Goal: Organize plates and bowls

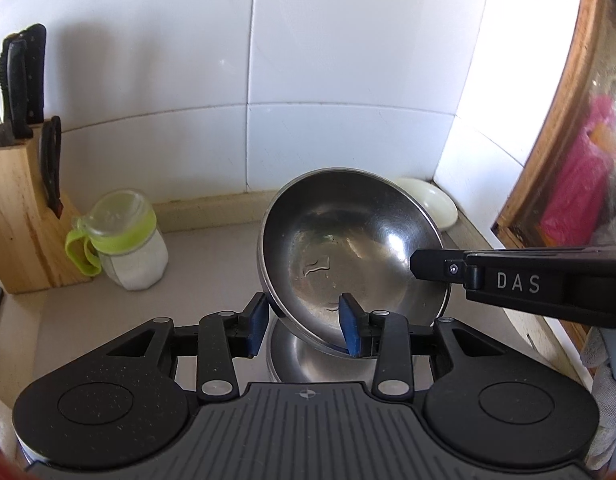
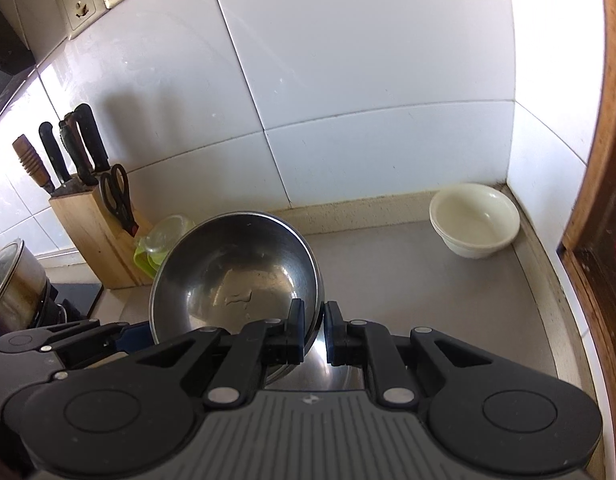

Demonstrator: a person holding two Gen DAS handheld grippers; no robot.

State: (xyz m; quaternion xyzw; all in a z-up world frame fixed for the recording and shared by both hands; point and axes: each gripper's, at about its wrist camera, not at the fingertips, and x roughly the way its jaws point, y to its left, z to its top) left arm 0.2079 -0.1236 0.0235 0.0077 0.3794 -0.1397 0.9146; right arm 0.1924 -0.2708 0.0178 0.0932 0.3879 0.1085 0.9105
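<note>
A stainless steel bowl (image 1: 348, 248) is held tilted above the grey countertop (image 2: 408, 280), its hollow turned toward both cameras and a little water lying in its bottom. The right gripper (image 2: 312, 332) has its jaws nearly closed on the bowl's near right rim: one finger sits inside the bowl, the other outside against the rounded underside, so the thin metal wall is pinched between them. In the left wrist view this same gripper reaches in from the right as a black bar that meets the bowl's right edge. The left gripper (image 1: 303, 330) stands partly open around the bowl's low near edge; its right blue pad (image 1: 350, 326) lies inside the bowl against the wall, while its left blue pad (image 1: 257, 326) stands clear on the outside, so the rim sits between the jaws without being squeezed. Whether the right pad truly presses on the metal cannot be told. Both grippers point downward at a slant toward the counter and the far tiled wall (image 1: 328, 60). A cream bowl (image 2: 474, 224) rests in the far right corner of the counter, well apart from the steel one. At the far left stand a wooden knife block (image 2: 95, 236) and, beside it, a jar with a green lid (image 1: 123, 240).
</note>
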